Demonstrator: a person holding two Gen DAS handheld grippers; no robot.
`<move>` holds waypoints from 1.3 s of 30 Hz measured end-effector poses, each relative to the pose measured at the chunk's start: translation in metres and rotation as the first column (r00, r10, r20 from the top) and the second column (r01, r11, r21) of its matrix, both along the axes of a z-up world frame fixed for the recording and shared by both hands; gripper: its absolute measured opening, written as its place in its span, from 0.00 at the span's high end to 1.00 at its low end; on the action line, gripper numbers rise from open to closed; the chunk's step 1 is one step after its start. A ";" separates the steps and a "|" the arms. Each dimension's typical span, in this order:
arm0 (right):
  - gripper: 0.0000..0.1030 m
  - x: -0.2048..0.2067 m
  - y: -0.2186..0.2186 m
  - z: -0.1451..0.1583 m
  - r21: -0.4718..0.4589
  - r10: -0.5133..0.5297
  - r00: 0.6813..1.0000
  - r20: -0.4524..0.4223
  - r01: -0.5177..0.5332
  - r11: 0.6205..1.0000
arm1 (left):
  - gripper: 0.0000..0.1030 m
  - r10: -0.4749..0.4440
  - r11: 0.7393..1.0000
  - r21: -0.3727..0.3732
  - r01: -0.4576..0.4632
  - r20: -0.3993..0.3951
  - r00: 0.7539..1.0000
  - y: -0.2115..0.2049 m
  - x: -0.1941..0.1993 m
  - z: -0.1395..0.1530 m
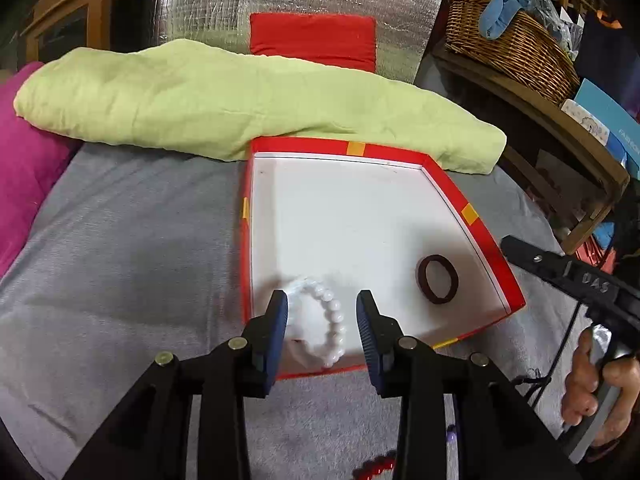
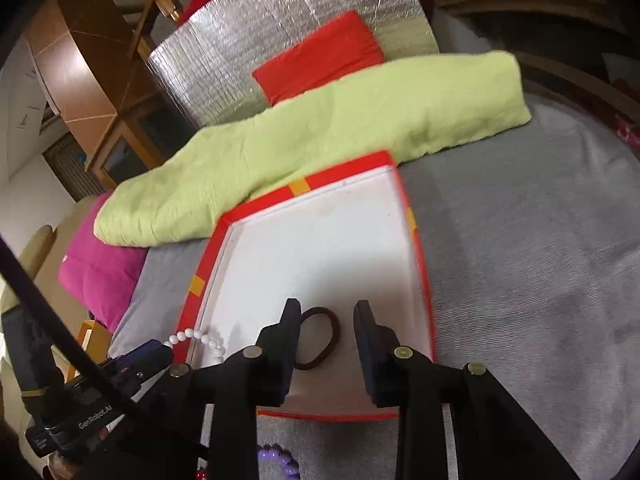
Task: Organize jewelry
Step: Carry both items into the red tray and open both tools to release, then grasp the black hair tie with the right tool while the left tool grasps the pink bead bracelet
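A red box with a white inside lies on the grey cloth; it also shows in the right wrist view. A white bead bracelet lies in its near left corner, between the open fingers of my left gripper, which do not touch it. A dark brown hair band lies in the near right part. My right gripper is open above the box's near edge, and the hair band lies just below its left finger. The white bracelet shows at the box's left rim.
A purple bead bracelet and red beads lie on the grey cloth in front of the box. A folded green cloth lies behind the box, a pink cushion to the left, and a wicker basket at the back right.
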State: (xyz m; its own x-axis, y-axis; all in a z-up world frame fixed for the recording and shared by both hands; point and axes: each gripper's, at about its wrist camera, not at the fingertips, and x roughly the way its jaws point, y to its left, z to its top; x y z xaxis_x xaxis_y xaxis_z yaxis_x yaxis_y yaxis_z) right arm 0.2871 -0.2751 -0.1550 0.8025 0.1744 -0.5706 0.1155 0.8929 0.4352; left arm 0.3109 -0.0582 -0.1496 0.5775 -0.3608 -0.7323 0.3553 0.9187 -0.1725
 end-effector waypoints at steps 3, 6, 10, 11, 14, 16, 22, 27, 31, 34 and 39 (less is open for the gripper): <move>0.71 -0.015 -0.005 0.010 -0.006 -0.002 1.000 0.013 0.002 1.000 | 0.65 -0.016 1.000 0.005 0.016 -0.004 1.000 0.002 -0.010 0.004; 0.71 -0.029 -0.009 0.014 -0.029 -0.004 1.000 -0.011 0.003 1.000 | 0.64 -0.048 0.999 0.023 0.048 0.002 0.999 0.000 -0.023 0.010; 0.71 -0.050 -0.014 0.016 -0.076 0.017 0.998 -0.061 -0.022 0.997 | 0.56 -0.090 0.995 0.047 0.089 0.009 0.996 -0.002 -0.039 0.014; 0.71 -0.056 -0.015 0.015 -0.091 0.025 0.997 -0.073 -0.032 0.995 | 0.53 -0.105 0.993 0.045 0.105 -0.001 0.995 -0.003 -0.044 0.013; 0.71 -0.075 -0.022 0.007 -0.111 0.059 0.989 -0.136 -0.075 0.991 | 0.53 -0.155 0.987 0.046 0.157 -0.043 0.987 -0.007 -0.055 0.007; 0.71 -0.085 -0.026 0.001 -0.112 0.093 0.979 -0.183 -0.115 0.987 | 0.52 -0.187 0.980 0.060 0.191 -0.064 0.980 -0.013 -0.062 0.002; 0.68 -0.118 -0.039 -0.023 -0.089 0.135 0.959 -0.249 -0.162 0.983 | 0.52 -0.256 0.959 0.094 0.269 -0.125 0.958 -0.030 -0.073 -0.016; 0.57 -0.116 -0.032 -0.039 -0.098 0.152 0.945 -0.291 -0.188 0.977 | 0.53 -0.250 0.958 0.099 0.270 -0.175 0.952 -0.032 -0.068 -0.026; 0.57 -0.105 -0.018 -0.045 -0.115 0.171 0.932 -0.320 -0.218 0.969 | 0.53 -0.248 0.963 0.062 0.263 -0.189 0.950 -0.026 -0.064 -0.027; 0.91 -0.102 -0.005 -0.047 -0.195 0.150 0.933 -0.328 -0.222 0.955 | 0.53 -0.281 0.953 0.054 0.297 -0.197 0.939 -0.029 -0.066 -0.029; 0.93 -0.103 0.000 -0.026 -0.214 0.127 0.963 -0.236 -0.179 0.960 | 0.53 -0.297 0.951 0.027 0.308 -0.199 0.934 -0.015 -0.064 -0.019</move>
